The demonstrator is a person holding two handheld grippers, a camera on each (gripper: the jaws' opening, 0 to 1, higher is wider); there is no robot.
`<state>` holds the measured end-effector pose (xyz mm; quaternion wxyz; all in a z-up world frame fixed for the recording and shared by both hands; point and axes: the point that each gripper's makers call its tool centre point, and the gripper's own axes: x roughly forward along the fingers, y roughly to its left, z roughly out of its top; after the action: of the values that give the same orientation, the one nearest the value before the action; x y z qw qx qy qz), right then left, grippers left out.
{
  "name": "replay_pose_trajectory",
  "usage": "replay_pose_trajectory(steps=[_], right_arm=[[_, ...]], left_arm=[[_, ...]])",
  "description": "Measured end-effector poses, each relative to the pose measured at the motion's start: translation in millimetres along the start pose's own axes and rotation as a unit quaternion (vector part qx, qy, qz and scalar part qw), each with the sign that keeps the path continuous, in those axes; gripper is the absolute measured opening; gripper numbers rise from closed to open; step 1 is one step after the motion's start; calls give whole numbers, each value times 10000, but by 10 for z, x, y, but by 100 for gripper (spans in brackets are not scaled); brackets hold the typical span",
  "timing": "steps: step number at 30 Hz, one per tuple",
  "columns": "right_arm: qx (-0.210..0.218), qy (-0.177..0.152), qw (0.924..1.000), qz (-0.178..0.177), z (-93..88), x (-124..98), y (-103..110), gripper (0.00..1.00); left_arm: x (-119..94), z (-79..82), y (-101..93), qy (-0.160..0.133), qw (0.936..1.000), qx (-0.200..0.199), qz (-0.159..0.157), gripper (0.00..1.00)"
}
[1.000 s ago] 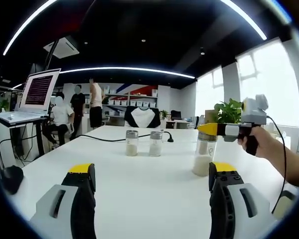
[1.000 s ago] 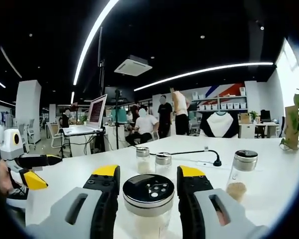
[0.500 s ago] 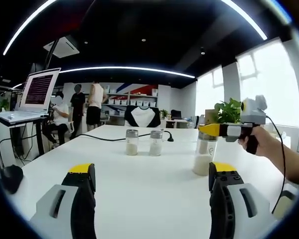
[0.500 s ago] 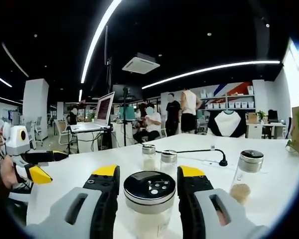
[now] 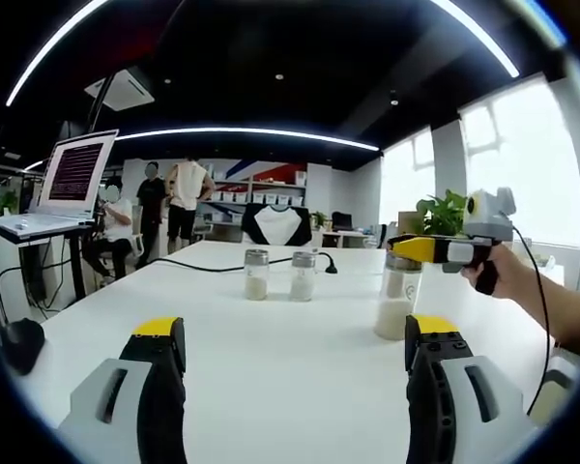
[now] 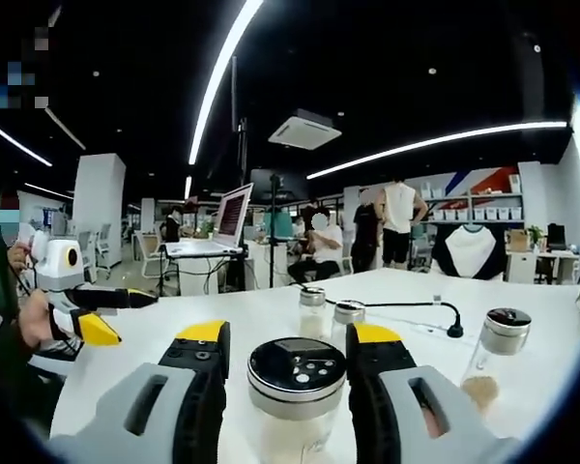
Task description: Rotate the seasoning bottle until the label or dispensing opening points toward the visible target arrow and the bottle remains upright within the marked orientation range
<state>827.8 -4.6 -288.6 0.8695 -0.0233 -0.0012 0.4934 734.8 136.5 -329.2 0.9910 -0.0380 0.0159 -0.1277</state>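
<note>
Seasoning bottle point(image 6: 295, 387): it stood upright on the white table point(image 5: 271, 338), its perforated metal lid facing up at you, pale seasoning showing low in the glass; in the left gripper view it was the jar point(image 5: 396, 304) nearest your right gripper.
Right gripper point(image 6: 290, 362): you had its two jaws closed in on the bottle, one on each side at lid height, clamped on it as far as I could judge; that grip near the top suits a twist about the bottle's own axis while the base stays flat.
Dispensing holes: they sat on the lid just off its middle; which way they pointed against the target I could not tell, and no arrow or marked range was clear to me.
Left gripper point(image 5: 295, 382): you held it well back from the bottle with the jaws wide apart and nothing between them, probably kept out of the way for the turn.
Two shakers point(image 5: 278, 276): beyond the bottle, side by side, by a black cable point(image 5: 213, 269).
Fourth bottle point(image 6: 496, 356): to the right of the bottle, darker contents at its bottom.
People point(image 6: 367, 237): far behind the bottle, near a laptop point(image 6: 227, 220) on a stand.
</note>
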Motion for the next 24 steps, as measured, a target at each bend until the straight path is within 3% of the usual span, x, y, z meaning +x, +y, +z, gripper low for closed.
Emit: replay_pose_trajectory(steps=[4,7,18,20,24], right_arm=[[225,-153,9991,313,40,-12,9,48],[-54,-269,9989,375,80,-16,-7,48],[-182,-220,9945,1009,87,-6,61,48],[-202,-169,9912,1299,63,-17,115,48],[-27,-250,9876,1549,71,-25,128,49]], left_arm=[[-9,11,9,-16,10000,-2,11,99],[-11,7,16,-6,10000,-3,22,99],[-27,16,32,-1,10000,-2,23,99],[-33,22,51,-4,10000,6,49,99],[-48,40,66,-27,10000,3,61,99]])
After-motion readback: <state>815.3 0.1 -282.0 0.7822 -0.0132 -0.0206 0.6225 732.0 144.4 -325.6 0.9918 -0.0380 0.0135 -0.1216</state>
